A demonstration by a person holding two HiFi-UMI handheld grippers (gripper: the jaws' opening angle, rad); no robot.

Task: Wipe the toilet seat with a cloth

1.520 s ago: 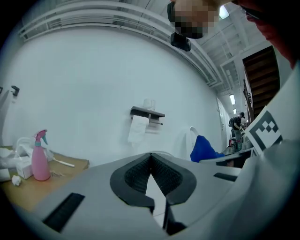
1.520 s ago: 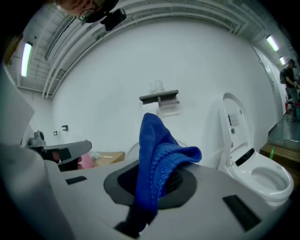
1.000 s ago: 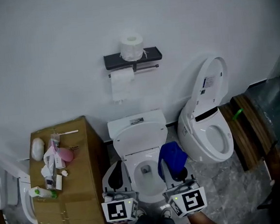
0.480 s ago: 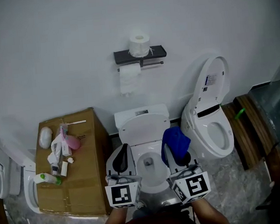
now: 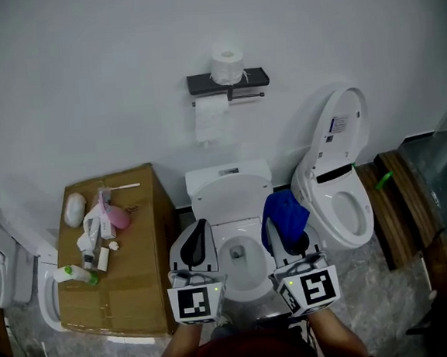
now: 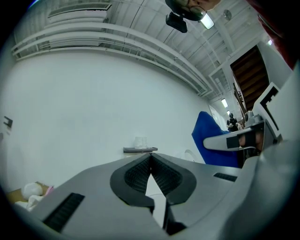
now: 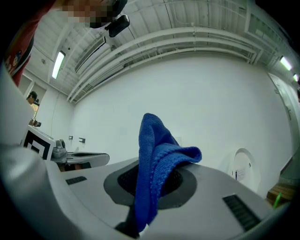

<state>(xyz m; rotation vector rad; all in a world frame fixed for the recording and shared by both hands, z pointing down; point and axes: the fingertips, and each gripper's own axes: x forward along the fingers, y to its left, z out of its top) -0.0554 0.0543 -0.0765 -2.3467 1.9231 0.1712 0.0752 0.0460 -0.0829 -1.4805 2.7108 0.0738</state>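
- 2 white toilets stand against the wall: the centre toilet, with its bowl open, and a second toilet to its right with the oval lid tipped up.
- 1 blue cloth, knitted and nubbly, is folded into a thick wad. In the head view it hangs above the centre toilet's right rim, clear of the porcelain.
- The cloth's long axis runs along the jaw slot. Its top edge rises above the tips towards the wall behind the centre toilet, and one corner flops over to the right.
- 2 grippers hover side by side over the centre toilet's front half, each carrying 1 marker cube.
- The left gripper has its ribbed black pads pressed tight together with nothing between them.
- The right gripper pinches the cloth.
- 1 brown cardboard box, flat-topped, sits left of the centre toilet with small toiletries scattered on it.
- 1 dark shelf above the centre toilet holds 1 paper roll.
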